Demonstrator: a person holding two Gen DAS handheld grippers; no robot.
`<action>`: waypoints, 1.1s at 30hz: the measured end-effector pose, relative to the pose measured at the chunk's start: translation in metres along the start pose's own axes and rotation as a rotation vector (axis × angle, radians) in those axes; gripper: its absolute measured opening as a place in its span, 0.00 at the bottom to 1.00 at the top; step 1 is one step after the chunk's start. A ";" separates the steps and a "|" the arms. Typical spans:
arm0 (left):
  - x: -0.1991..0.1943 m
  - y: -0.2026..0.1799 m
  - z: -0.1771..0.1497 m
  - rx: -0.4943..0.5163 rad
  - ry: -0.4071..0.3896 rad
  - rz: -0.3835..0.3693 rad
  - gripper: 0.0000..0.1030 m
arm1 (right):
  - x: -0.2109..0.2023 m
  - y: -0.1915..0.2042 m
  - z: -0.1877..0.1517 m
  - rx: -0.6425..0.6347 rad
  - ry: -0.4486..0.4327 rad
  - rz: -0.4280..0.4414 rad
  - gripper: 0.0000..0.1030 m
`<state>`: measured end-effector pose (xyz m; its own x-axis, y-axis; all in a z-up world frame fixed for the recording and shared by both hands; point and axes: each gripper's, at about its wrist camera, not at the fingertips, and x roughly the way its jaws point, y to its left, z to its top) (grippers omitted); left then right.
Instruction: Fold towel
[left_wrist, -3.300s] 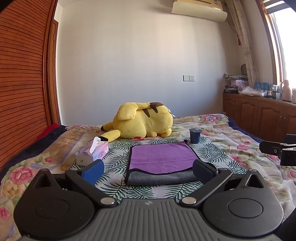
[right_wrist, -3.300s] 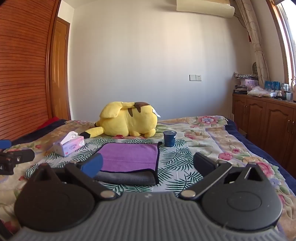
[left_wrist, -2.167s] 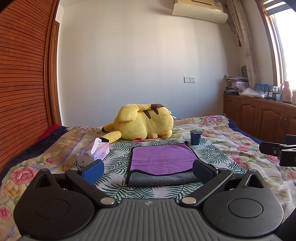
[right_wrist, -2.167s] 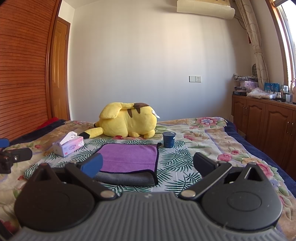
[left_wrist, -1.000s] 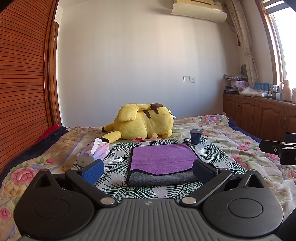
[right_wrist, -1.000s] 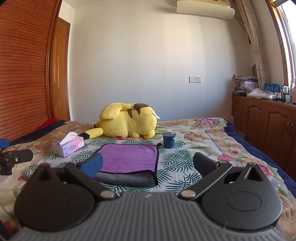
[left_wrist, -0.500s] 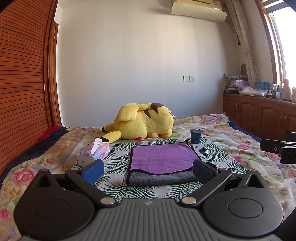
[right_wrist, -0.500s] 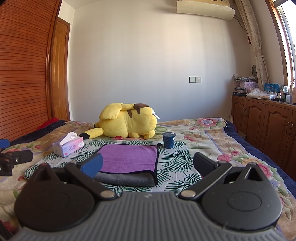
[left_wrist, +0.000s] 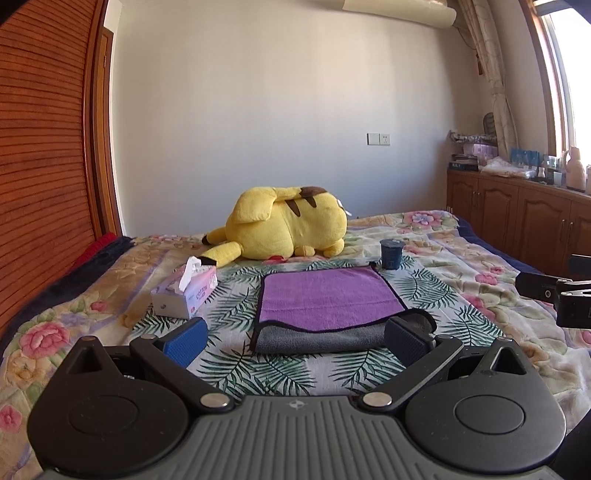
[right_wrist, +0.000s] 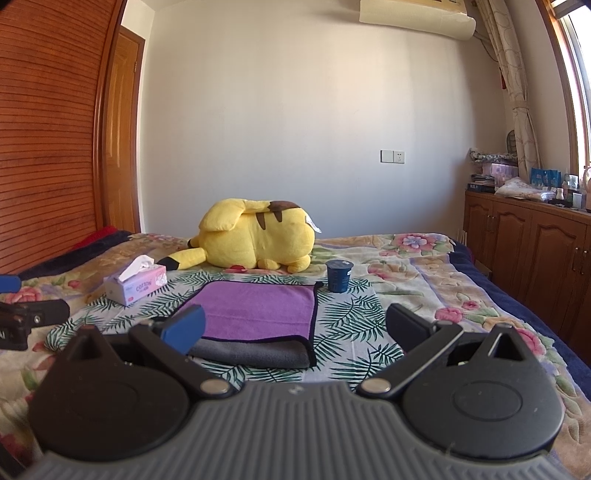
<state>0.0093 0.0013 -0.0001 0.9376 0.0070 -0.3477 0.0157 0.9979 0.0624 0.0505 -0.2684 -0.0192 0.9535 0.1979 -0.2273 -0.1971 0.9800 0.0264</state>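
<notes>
A purple and grey towel (left_wrist: 328, 299) lies folded on the flowered bedspread (left_wrist: 480, 295), its grey fold edge toward me. It also shows in the right wrist view (right_wrist: 258, 314). My left gripper (left_wrist: 295, 338) is open and empty, held just short of the towel's near edge. My right gripper (right_wrist: 295, 326) is open and empty, to the right, also short of the towel. Each gripper's tip shows at the edge of the other's view.
A yellow plush toy (left_wrist: 288, 229) lies behind the towel. A tissue box (left_wrist: 184, 291) stands to its left and a dark blue cup (left_wrist: 391, 253) at its far right corner. Wooden cabinets (right_wrist: 535, 251) line the right wall, a wooden wardrobe (left_wrist: 44, 184) the left.
Both grippers have stayed almost still, only drifting slightly. The towel and other objects have not moved.
</notes>
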 end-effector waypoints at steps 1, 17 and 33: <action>0.001 0.000 0.000 0.001 0.011 -0.001 0.84 | 0.000 0.001 0.000 -0.004 0.000 0.003 1.00; 0.030 0.001 0.007 0.034 0.094 -0.017 0.84 | 0.025 0.010 -0.004 -0.029 0.023 0.038 1.00; 0.083 0.014 0.015 0.021 0.142 -0.011 0.84 | 0.076 0.009 -0.009 -0.035 0.126 0.063 1.00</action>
<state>0.0922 0.0153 -0.0137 0.8786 0.0065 -0.4776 0.0346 0.9964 0.0772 0.1193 -0.2444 -0.0452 0.9034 0.2528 -0.3463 -0.2655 0.9640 0.0110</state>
